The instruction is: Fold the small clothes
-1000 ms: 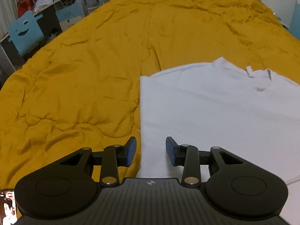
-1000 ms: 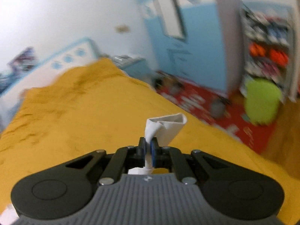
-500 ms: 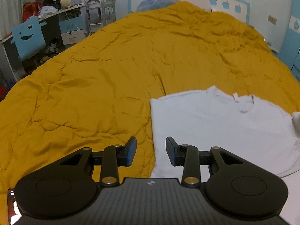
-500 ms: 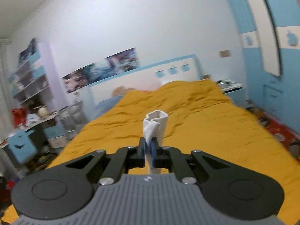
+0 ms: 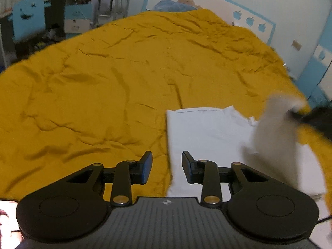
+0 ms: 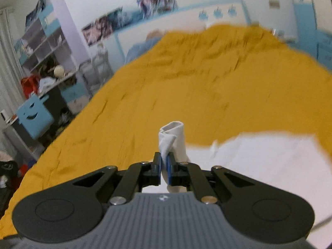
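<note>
A small white T-shirt (image 5: 203,132) lies on the mustard-yellow bedspread (image 5: 103,78), its left side folded in to a straight edge. My left gripper (image 5: 167,167) is open and empty, hovering over that left edge near the hem. My right gripper (image 6: 164,161) is shut on the shirt's right sleeve (image 6: 173,140) and holds it lifted above the shirt body (image 6: 259,161). In the left wrist view the lifted sleeve (image 5: 276,124) and the right gripper (image 5: 294,115) appear blurred at the right.
The bedspread (image 6: 186,87) covers the whole bed up to a white and blue headboard (image 5: 207,4). A desk with a blue chair (image 5: 28,20) and shelves (image 6: 45,41) stand off the bed's left side.
My right gripper has swung left and down with the sleeve, carrying it over the shirt body. My left gripper has pulled back and tilted up, staying open.
</note>
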A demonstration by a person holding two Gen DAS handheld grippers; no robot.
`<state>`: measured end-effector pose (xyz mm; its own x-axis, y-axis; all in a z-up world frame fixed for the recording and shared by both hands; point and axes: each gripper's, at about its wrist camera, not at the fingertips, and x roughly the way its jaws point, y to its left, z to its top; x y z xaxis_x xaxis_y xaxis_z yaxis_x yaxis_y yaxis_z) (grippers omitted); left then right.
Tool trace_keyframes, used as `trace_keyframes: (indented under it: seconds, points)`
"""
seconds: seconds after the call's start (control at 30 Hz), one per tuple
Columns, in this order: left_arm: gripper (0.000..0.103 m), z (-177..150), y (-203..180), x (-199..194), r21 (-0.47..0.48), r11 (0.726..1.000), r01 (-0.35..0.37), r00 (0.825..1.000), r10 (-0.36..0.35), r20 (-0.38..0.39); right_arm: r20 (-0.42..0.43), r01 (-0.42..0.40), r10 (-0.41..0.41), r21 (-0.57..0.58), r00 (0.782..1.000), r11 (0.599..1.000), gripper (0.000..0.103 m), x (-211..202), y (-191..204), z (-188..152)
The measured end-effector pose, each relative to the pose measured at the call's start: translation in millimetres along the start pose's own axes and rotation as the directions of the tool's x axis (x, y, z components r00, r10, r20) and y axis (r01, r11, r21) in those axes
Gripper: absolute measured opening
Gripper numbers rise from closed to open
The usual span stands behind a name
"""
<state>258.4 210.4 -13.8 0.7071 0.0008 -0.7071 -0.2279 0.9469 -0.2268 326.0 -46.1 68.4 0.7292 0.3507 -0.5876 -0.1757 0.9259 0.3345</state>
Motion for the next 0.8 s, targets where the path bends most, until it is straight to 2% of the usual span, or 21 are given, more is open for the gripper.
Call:
trace_keyframes:
  seconds: [0.13, 0.27, 0.37, 0.43, 0.5, 0.57, 0.67, 0.73, 0.8]
  points:
    - [0.039, -3.2, 8.6, 7.2, -0.061, 0.993, 0.101, 0.995, -0.101, -0.007, -0.096, -0.049, 0.053, 0.044, 0.994, 0.998, 0.000, 43.5, 6.4, -41.9]
    - [0.040, -5.4, 15.8, 18.3, -0.133, 0.968, 0.215, 0.976, -0.218, -0.008, -0.167, -0.132, 0.142, 0.066, 0.976, 0.989, 0.002, 72.3, 8.3, -71.0]
    - [0.043, -6.9, 19.4, 28.9, -0.194, 0.940, 0.282, 0.957, -0.291, -0.017, -0.285, -0.189, 0.212, 0.108, 0.935, 0.976, 0.012, 100.0, 3.2, -88.6]
    - [0.044, -7.7, 20.5, 36.1, -0.223, 0.927, 0.303, 0.948, -0.316, -0.026, -0.324, -0.218, 0.255, 0.146, 0.911, 0.965, 0.015, 107.8, -3.4, -100.3]
    - [0.047, -7.9, 18.5, 42.4, -0.233, 0.923, 0.306, 0.945, -0.324, -0.040, -0.324, -0.246, 0.284, 0.156, 0.902, 0.957, 0.030, 108.4, -7.4, -101.5]
    - [0.051, -8.1, 14.8, 47.5, -0.230, 0.922, 0.312, 0.942, -0.332, -0.055, -0.312, -0.265, 0.299, 0.149, 0.902, 0.953, 0.035, 103.5, -11.0, -98.2]
    - [0.054, -9.2, 5.6, 59.0, -0.235, 0.916, 0.325, 0.933, -0.351, -0.080, -0.265, -0.274, 0.301, 0.136, 0.916, 0.952, 0.042, 78.7, -28.1, -87.8]
    - [0.057, -10.8, 0.7, 72.5, -0.261, 0.909, 0.325, 0.928, -0.359, -0.097, -0.240, -0.254, 0.273, 0.107, 0.932, 0.961, 0.042, 64.8, -40.3, -77.5]
    - [0.057, -10.9, -3.7, 87.8, -0.275, 0.913, 0.302, 0.933, -0.342, -0.110, -0.217, -0.205, 0.214, 0.061, 0.953, 0.977, 0.042, 48.2, -58.3, -71.2]
